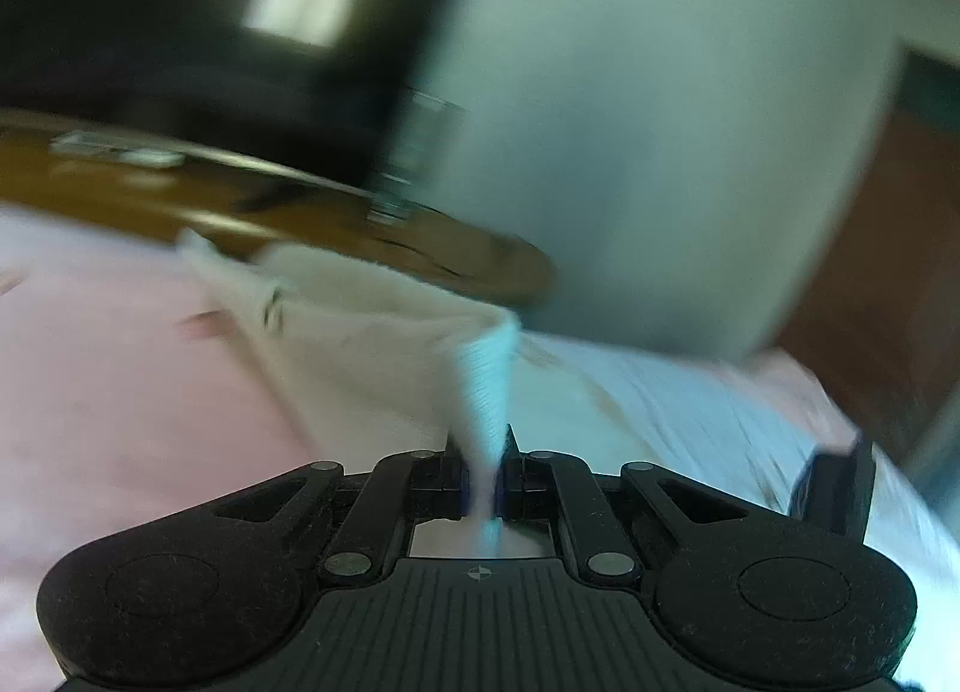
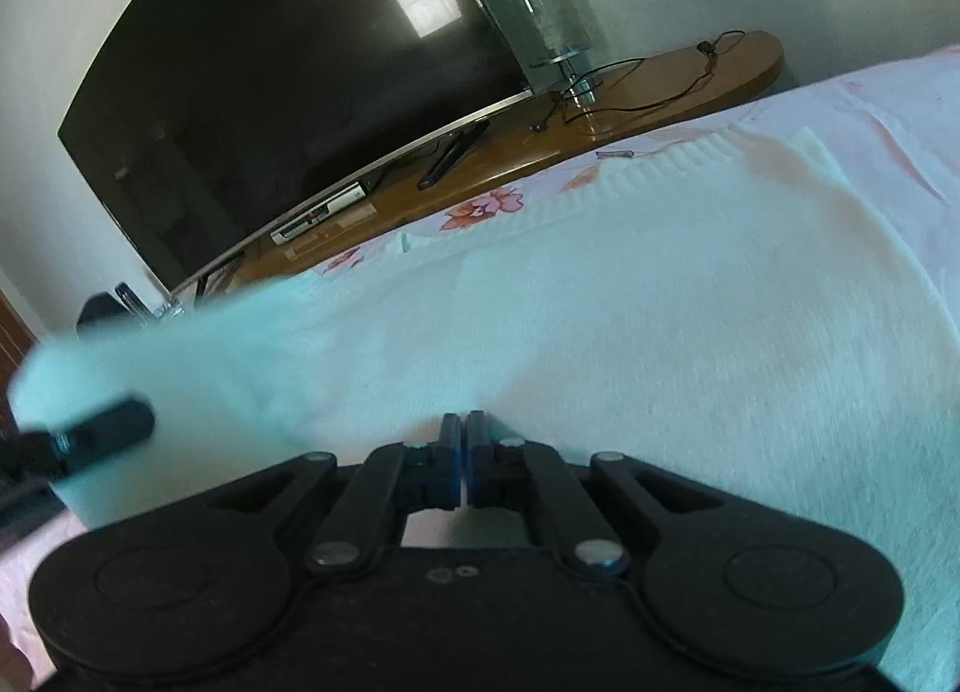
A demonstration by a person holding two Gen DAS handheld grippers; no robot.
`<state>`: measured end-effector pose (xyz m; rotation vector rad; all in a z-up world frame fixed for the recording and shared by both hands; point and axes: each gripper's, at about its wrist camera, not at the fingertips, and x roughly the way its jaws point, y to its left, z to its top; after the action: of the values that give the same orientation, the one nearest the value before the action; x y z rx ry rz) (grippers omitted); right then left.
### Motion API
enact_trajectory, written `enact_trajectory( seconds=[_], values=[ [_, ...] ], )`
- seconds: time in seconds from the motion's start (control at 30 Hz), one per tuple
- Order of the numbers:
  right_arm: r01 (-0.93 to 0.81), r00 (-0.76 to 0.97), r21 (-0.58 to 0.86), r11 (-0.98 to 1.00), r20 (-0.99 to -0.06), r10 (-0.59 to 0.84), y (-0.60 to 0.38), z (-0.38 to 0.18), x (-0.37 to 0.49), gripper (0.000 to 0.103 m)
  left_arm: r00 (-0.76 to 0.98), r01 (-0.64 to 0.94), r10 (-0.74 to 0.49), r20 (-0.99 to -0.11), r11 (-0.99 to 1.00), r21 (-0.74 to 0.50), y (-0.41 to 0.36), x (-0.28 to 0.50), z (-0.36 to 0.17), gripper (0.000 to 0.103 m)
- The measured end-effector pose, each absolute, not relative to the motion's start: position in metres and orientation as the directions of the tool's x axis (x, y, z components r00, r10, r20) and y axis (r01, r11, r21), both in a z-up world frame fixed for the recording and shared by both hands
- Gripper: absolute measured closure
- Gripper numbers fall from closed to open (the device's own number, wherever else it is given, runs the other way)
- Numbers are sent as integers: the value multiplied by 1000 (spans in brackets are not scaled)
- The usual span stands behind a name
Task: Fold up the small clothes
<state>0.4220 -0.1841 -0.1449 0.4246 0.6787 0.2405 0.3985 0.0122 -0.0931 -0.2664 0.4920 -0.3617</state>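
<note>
Between my left gripper's [image 1: 480, 452] closed black fingers sits a ribbed edge of the pale, white knitted garment [image 2: 600, 302], lifted off the pink floral bedsheet [image 2: 870, 92]. My right gripper [image 2: 462, 422] is pressed together on another fold. Far off stands a dark television [image 2: 270, 92] on a wooden shelf [image 2: 690, 74].

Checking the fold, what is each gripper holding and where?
The left gripper pinches the white knit garment by its ribbed edge. The right gripper is shut at the garment's near edge; its grasp cannot be confirmed.
</note>
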Motion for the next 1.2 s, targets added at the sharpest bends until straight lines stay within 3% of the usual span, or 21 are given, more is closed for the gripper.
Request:
enact_trajectory(
  seconds=[0.07,0.2,0.4,0.47,0.5,0.53,0.57,0.77,0.97,1.2],
  values=[
    [-28,801,504,863,-505,320,-208,-135,409,90,780,356,-447,-437,893,-277,-15,408,-88,95],
    [42,855,536,843,-456,247,-267,-114,384,87,692,459,-519,-502,853,-249,-69,425,-101,95],
    [122,867,536,835,-467,172,-331,-103,356,70,505,579,-646,-573,745,-330,-124,406,-127,93],
    [115,870,549,828,-458,182,-338,-101,351,56,513,593,-672,-534,728,-345,-107,386,-118,69],
    [99,872,553,827,-448,195,-337,-100,351,55,544,566,-670,-505,737,-369,-89,382,-113,48],
    [72,872,557,827,-438,219,-336,-99,353,54,584,529,-651,-485,758,-381,-72,386,-111,33],
    [45,868,559,828,-432,244,-332,-97,358,54,642,473,-612,-462,790,-390,-49,389,-109,31],
    [-106,793,567,817,-447,413,-295,-101,414,48,776,151,-375,-507,891,-428,47,436,-120,30],
    [-131,694,601,789,-513,506,-269,-125,451,52,740,67,-323,-590,908,-413,46,463,-144,30],
    [-152,654,612,776,-526,543,-269,-121,466,51,738,59,-350,-577,885,-461,54,473,-154,30]
  ],
)
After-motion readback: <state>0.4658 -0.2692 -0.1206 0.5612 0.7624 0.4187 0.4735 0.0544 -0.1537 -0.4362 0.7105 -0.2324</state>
